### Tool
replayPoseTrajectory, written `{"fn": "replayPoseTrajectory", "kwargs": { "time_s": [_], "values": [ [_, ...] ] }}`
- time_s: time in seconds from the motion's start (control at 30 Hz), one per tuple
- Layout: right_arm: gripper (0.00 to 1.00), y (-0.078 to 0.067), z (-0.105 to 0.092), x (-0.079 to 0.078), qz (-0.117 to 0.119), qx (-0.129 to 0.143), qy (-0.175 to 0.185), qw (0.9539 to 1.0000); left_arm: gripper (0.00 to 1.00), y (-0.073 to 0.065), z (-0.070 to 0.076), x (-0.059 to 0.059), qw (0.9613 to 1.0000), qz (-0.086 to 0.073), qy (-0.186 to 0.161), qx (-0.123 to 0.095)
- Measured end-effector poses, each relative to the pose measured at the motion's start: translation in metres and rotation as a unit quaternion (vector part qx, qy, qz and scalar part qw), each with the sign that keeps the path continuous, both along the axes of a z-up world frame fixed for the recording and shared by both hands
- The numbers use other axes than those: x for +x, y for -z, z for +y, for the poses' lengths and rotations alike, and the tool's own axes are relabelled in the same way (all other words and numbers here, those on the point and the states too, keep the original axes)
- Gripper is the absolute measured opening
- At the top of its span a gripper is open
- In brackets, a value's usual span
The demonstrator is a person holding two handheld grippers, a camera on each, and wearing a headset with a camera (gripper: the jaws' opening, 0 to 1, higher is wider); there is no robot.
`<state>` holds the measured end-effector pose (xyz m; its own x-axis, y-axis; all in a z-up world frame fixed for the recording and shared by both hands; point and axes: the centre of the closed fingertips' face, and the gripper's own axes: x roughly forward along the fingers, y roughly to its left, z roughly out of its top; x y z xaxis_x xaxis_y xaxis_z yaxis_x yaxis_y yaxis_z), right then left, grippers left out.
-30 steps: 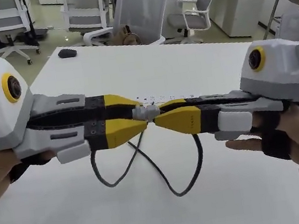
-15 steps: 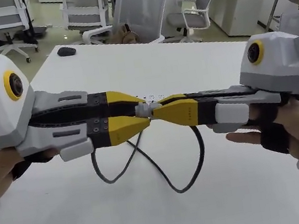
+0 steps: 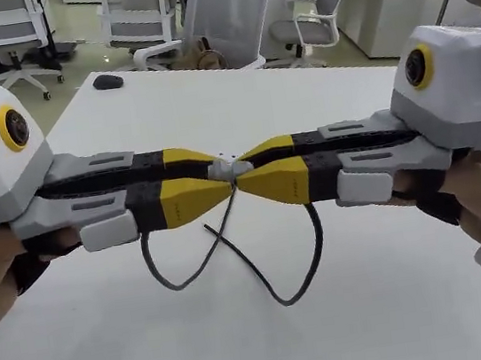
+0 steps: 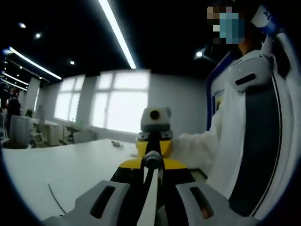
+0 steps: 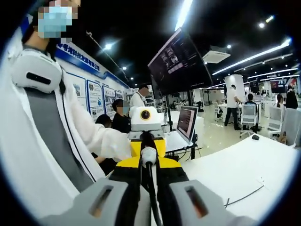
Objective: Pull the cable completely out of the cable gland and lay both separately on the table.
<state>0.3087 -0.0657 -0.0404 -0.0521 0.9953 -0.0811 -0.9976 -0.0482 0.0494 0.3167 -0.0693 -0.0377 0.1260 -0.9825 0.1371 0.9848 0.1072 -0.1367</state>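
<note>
Cable (image 3: 284,302) loops over white table (image 3: 320,106); office chairs (image 3: 231,16) stand behind.

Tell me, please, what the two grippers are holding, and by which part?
The left gripper and right gripper both pinch the small grey gland, one at each end, tip to tip. The black cable hangs below in loops.

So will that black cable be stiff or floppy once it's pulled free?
Probably floppy: the thin black cable sags in loose loops from the small grey cable gland onto the white table. It looks light for its length, being so thin. The loops cross, so it may snag on itself.
</note>
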Motion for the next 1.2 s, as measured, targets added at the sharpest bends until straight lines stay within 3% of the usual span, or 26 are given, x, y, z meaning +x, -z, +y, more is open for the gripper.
{"fn": "replayPoseTrajectory", "kwargs": {
  "time_s": [0.07,0.1,0.13,0.17,0.2,0.5,0.63,0.73,0.87,0.97,1.1,1.2],
  "values": [
    [0.09,0.002,0.000,-0.001,-0.025,-0.003,-0.001,0.9997,0.14,0.003,0.000,0.002,0.9999,0.017,0.002,0.002],
    [0.09,0.003,0.000,0.000,-0.052,-0.004,0.000,0.9986,0.14,0.004,0.001,0.003,0.9997,0.025,0.001,0.002],
    [0.09,0.003,0.000,0.000,-0.058,-0.004,0.001,0.9983,0.14,0.005,0.001,0.004,0.9995,0.031,0.001,0.003],
    [0.09,0.004,0.001,-0.001,-0.072,-0.004,-0.002,0.9974,0.14,0.006,0.002,0.003,0.9987,0.050,0.007,0.000],
    [0.09,0.003,0.002,-0.001,-0.097,0.000,-0.001,0.9953,0.14,0.006,0.002,0.003,0.9984,0.056,0.008,-0.004],
    [0.10,0.012,0.001,-0.004,-0.178,-0.001,-0.003,0.9841,0.15,0.014,0.001,0.005,0.9963,0.085,0.010,0.007],
    [0.10,0.015,0.000,0.000,-0.166,0.000,0.002,0.9861,0.15,0.018,0.000,0.006,0.9971,0.075,0.003,0.014],
    [0.11,0.020,-0.001,0.007,-0.124,0.005,0.018,0.9921,0.15,0.021,0.000,0.010,0.9977,0.065,-0.010,0.015],
    [0.16,0.024,-0.005,0.012,-0.118,0.013,0.042,0.9921,0.15,0.026,0.005,0.010,0.9986,0.042,-0.026,0.019],
    [0.23,0.032,-0.010,0.016,-0.078,0.008,0.058,0.9952,0.15,0.031,0.007,0.008,0.9985,0.021,-0.036,0.034],
    [0.17,0.040,-0.012,0.010,-0.072,0.006,0.049,0.9962,0.15,0.040,0.005,0.002,0.9981,0.004,-0.040,0.047],
    [0.15,0.043,-0.011,0.006,-0.061,0.012,0.046,0.9970,0.16,0.045,0.006,0.000,0.9977,-0.009,-0.051,0.043]
  ]
}}
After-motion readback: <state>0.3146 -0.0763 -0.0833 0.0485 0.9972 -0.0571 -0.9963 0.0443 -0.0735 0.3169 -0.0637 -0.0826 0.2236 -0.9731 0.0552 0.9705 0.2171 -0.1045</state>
